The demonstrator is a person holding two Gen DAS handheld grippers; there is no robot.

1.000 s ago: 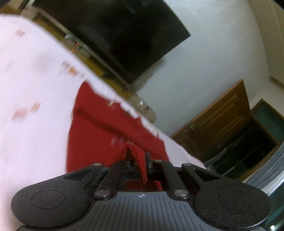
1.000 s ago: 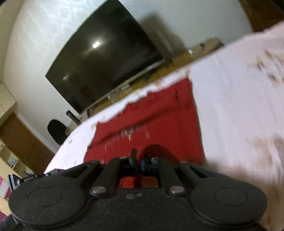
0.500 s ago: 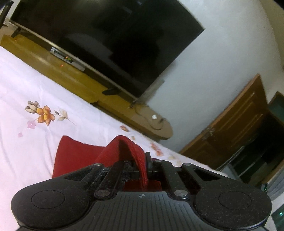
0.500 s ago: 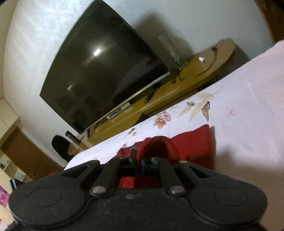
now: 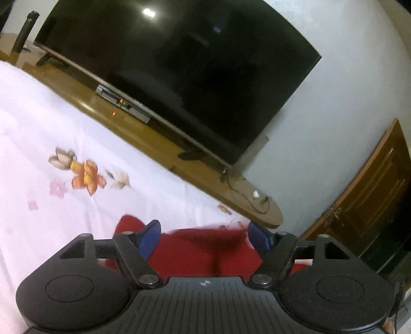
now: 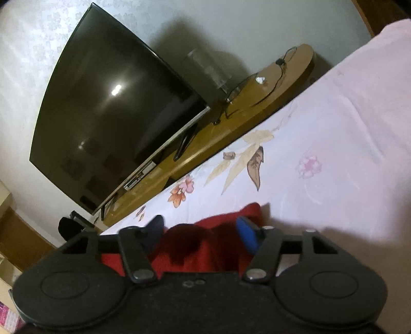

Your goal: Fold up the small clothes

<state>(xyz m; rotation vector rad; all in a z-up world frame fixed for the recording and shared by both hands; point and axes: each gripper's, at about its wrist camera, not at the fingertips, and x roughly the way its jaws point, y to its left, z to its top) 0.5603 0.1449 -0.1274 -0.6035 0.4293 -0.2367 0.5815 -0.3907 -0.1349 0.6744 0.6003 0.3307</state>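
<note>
A small red garment (image 5: 205,249) lies folded on a white flowered bedsheet (image 5: 51,133), right under both grippers. In the left wrist view my left gripper (image 5: 204,235) has its blue pads (image 5: 149,237) spread apart and its jaws are opening; the red cloth lies below and between them, with no pad pressing on it. The right wrist view shows the same red garment (image 6: 213,241) under my right gripper (image 6: 201,231), whose jaws are also opening, its blue pad (image 6: 246,233) clear of the cloth. A rounded fold bulges up between the right fingers.
Beyond the far edge of the bed runs a long wooden TV bench (image 5: 159,138) with a large dark television (image 5: 174,66), a set-top box (image 5: 123,102) and cables. A brown wooden door (image 5: 372,200) stands at the right. A white wall (image 6: 231,23) rises behind.
Both grippers carried an edge of the red garment forward over itself, came down to the sheet, then opened and let the cloth go. The garment now lies doubled over beneath them.
</note>
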